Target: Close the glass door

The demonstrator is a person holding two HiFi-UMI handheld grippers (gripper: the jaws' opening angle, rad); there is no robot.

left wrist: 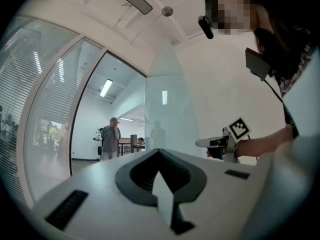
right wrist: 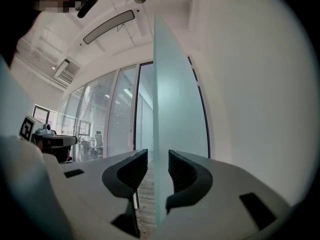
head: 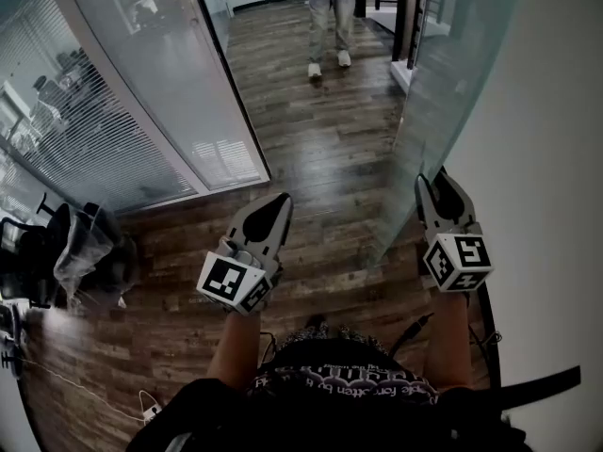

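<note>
My right gripper (right wrist: 157,155) has its jaws closed on the free edge of the glass door (right wrist: 172,109), one pad against each face, and the pane rises straight up between them. Only the right gripper view shows that grip. In the head view the right gripper (head: 441,183) just noses into the door's (head: 443,92) edge, with a white wall (head: 551,111) close beyond its right jaw.

My left gripper (left wrist: 159,153) has its jaws together, tips meeting, with nothing between them. Ahead of these jaws and to their right the door (left wrist: 162,114) stands as a pale sheet. The head view puts the left gripper (head: 275,203) well apart from the door, over a wooden plank floor (head: 320,149).

Left of the left jaws runs a glazed wall with blinds (head: 113,139). Far ahead a person (head: 330,17) stands on the planks.
</note>
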